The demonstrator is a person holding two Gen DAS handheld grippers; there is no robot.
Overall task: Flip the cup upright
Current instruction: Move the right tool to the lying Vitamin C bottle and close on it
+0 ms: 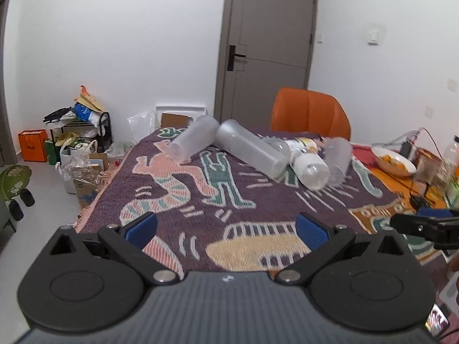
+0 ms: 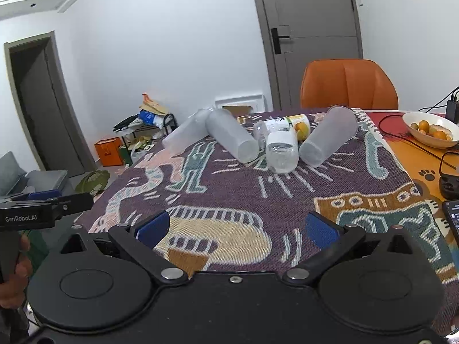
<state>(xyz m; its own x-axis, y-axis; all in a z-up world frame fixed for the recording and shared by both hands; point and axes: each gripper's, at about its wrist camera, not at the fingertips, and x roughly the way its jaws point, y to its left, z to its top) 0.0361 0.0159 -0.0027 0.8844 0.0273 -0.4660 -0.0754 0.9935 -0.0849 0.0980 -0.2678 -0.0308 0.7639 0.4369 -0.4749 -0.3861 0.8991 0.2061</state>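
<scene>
Three frosted plastic cups lie on their sides at the far end of the patterned cloth. The left cup (image 1: 193, 139) (image 2: 185, 133), the middle cup (image 1: 252, 149) (image 2: 232, 134) and the right cup (image 1: 338, 160) (image 2: 328, 136) are apart from both grippers. Two plastic bottles (image 1: 308, 163) (image 2: 281, 149) lie between the middle and right cups. My left gripper (image 1: 226, 232) is open and empty above the near cloth. My right gripper (image 2: 236, 229) is open and empty, also over the near cloth.
The table carries a purple patterned cloth (image 2: 229, 195). A white bowl of oranges (image 2: 430, 130), cables and a phone (image 2: 451, 218) lie at the right. An orange chair (image 2: 348, 84) stands behind the table. Bags and boxes (image 1: 77, 149) clutter the floor at left.
</scene>
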